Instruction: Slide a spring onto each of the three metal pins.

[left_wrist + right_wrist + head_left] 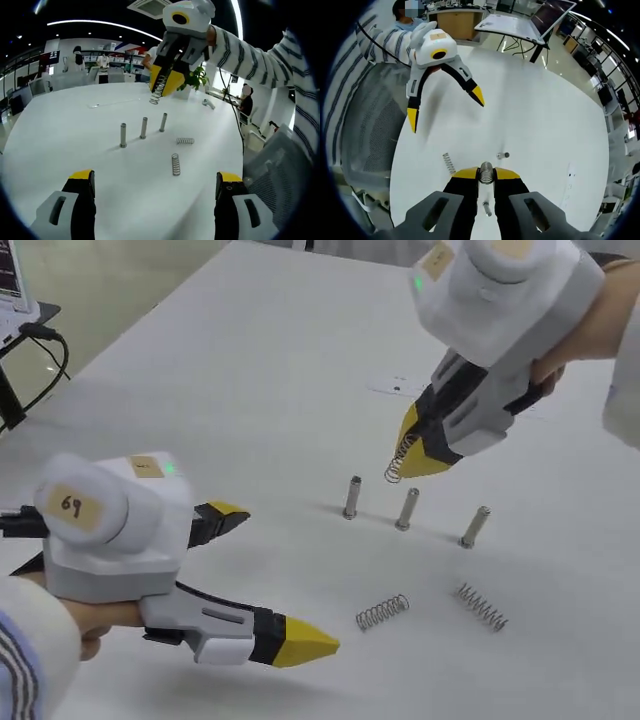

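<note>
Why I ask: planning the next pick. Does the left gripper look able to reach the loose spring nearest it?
Probably yes. The left gripper is open, and the nearest spring lies flat on bare table just ahead of its jaws, with the pins and right gripper farther off.

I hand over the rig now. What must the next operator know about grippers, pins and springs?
Right gripper: shut on one spring, in the air near the three pins.
Left gripper: open, empty, over the table.
The pins stand upright in a row, all bare.
Two springs lie on the table beside them.
Done: no spring fitted. Left: all three.
</note>
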